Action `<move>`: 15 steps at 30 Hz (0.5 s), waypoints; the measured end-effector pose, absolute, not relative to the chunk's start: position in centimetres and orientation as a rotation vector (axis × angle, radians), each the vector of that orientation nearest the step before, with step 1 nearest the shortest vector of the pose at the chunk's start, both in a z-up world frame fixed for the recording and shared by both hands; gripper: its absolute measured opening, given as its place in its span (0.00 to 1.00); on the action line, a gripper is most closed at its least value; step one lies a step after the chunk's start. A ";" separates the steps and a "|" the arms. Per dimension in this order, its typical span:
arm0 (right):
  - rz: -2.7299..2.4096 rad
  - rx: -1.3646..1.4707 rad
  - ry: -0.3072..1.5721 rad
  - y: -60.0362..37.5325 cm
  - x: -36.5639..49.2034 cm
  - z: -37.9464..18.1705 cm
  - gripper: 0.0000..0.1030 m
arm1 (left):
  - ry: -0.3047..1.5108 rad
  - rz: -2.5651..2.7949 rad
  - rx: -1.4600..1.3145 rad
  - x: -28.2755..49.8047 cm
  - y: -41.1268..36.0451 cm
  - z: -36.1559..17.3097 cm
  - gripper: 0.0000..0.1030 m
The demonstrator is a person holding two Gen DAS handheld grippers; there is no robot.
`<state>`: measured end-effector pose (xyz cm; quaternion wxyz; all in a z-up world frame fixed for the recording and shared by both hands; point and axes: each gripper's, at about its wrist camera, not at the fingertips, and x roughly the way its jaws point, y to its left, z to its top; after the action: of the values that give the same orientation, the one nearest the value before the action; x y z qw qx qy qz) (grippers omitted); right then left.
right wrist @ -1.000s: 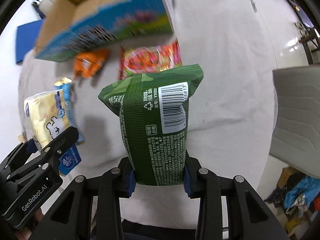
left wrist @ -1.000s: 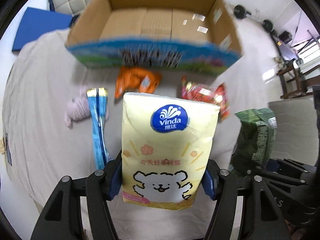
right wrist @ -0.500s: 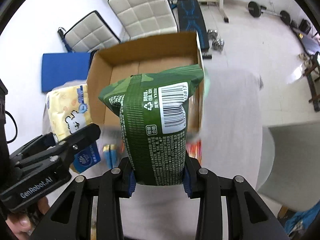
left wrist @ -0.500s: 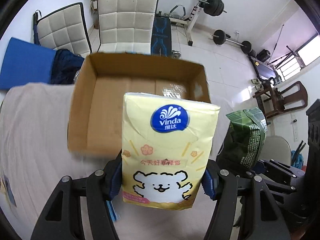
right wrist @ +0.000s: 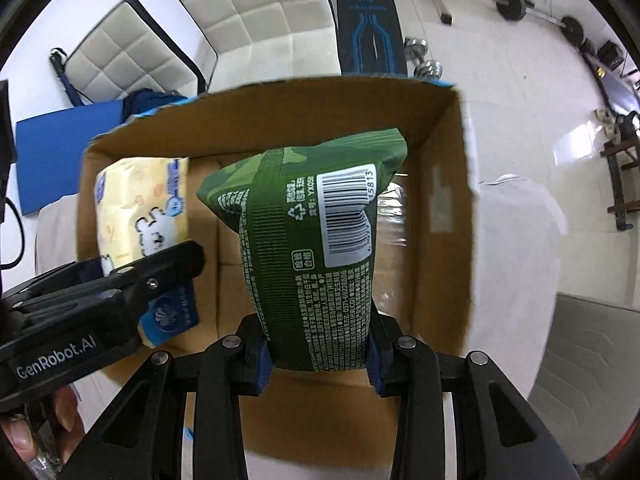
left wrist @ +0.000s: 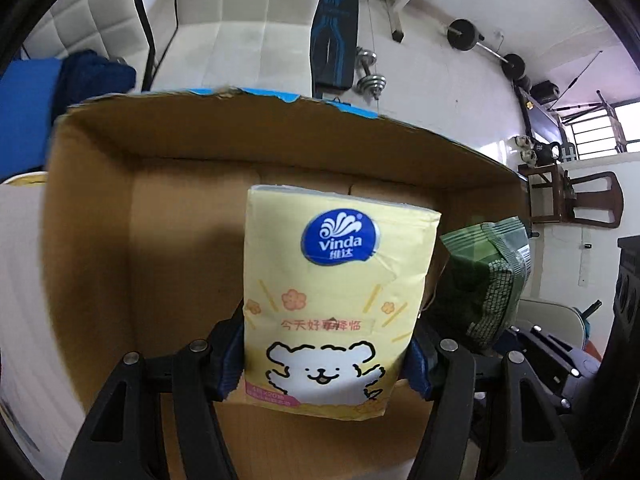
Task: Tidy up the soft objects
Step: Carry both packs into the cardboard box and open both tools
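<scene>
My left gripper (left wrist: 326,364) is shut on a yellow Vinda tissue pack (left wrist: 334,292) with a white bear, held upright over the open cardboard box (left wrist: 96,200). My right gripper (right wrist: 318,354) is shut on a green snack bag (right wrist: 308,248) with a barcode, also held over the box (right wrist: 452,208). In the right wrist view the tissue pack (right wrist: 142,208) and the left gripper's arm sit to the left of the green bag. In the left wrist view the green bag (left wrist: 484,276) sits just right of the tissue pack. The box floor looks bare.
Two white padded chairs (right wrist: 256,4) and a blue weight bench (right wrist: 368,20) stand behind the box. Dumbbells and barbells (left wrist: 480,40) lie on the white floor. A blue mat (right wrist: 64,148) is at the left. A wooden chair (left wrist: 576,200) stands at the right.
Both grippers have moved forward and over the box with their loads; the loose snacks on the cloth-covered table have dropped out of view and the box interior now fills both views.
</scene>
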<state>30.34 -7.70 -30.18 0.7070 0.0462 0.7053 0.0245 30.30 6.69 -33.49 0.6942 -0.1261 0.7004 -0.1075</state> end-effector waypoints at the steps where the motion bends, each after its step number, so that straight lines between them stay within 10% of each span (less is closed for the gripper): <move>1: 0.051 0.105 1.573 -7.4 30.6 -30.2 0.38 | 1.577 -0.249 -0.290 30.6 6.6 -34.0 0.60; 10: 0.014 0.094 1.651 -6.6 34.4 -35.3 0.39 | 1.657 -0.256 -0.234 31.6 4.8 -37.1 0.61; 15: 0.003 0.080 1.676 -6.4 34.9 -36.6 0.59 | 1.675 -0.237 -0.222 32.1 4.5 -36.9 0.62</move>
<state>34.94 -6.37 -36.59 0.6683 0.0353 0.7430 0.0014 32.05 4.50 -36.91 0.6575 -0.0981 0.7397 -0.1048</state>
